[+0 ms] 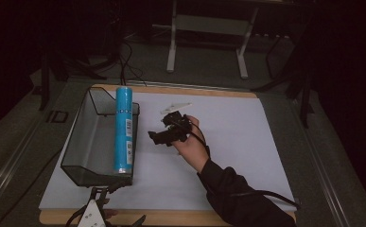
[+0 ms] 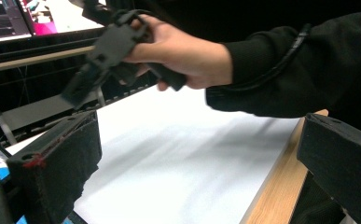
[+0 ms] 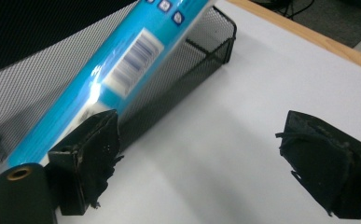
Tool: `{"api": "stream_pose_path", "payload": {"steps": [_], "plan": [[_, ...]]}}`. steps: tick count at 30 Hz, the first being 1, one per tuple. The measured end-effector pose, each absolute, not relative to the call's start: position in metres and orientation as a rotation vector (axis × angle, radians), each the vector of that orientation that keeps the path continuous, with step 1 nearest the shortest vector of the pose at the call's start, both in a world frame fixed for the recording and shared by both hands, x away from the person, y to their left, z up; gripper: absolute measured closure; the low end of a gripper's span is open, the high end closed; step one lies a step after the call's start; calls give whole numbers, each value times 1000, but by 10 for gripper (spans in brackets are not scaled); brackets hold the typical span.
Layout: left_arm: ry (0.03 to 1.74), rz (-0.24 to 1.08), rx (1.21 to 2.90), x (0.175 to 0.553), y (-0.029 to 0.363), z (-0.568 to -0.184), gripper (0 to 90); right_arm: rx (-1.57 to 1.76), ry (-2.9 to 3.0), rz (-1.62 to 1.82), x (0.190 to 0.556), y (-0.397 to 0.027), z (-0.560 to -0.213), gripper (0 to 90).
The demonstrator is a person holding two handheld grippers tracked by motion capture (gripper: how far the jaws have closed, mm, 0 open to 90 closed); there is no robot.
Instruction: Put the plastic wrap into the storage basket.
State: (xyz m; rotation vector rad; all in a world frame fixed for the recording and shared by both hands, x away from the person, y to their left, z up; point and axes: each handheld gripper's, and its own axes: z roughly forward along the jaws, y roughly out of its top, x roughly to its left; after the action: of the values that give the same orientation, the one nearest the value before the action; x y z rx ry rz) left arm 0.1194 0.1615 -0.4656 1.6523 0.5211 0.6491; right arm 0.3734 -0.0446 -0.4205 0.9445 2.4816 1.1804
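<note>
A long blue tube (image 1: 123,130) with a barcode label lies along the right rim of a black mesh basket (image 1: 88,142) at the table's left. My right gripper (image 1: 156,137) hovers just right of the tube, held by a hand in a dark sleeve, its jaws pointing at the tube. In the right gripper view the gripper (image 3: 206,163) is open over the white mat, with the tube (image 3: 122,70) and the basket (image 3: 211,44) beyond its left jaw. My left gripper (image 1: 106,190) rests at the front edge near the basket's front corner. In its own view the left gripper (image 2: 197,168) is open and empty.
A white mat (image 1: 228,142) covers the wooden table (image 1: 180,218). The right gripper's cable (image 1: 265,194) trails over the sleeve toward the front right. A metal frame (image 1: 206,28) and cables stand on the floor beyond the table.
</note>
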Motion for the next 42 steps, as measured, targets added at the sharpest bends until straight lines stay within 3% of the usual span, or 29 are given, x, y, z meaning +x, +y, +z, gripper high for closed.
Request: {"api": "stream_pose_path", "payload": {"steps": [26,42], "plan": [[518,652,1657,118,159,-465,7,914,2530,1183,315,-152,-441,120],[521,645,1657,119,158,-466,7,934,2535,1194,283,-194,-456,120]]}}
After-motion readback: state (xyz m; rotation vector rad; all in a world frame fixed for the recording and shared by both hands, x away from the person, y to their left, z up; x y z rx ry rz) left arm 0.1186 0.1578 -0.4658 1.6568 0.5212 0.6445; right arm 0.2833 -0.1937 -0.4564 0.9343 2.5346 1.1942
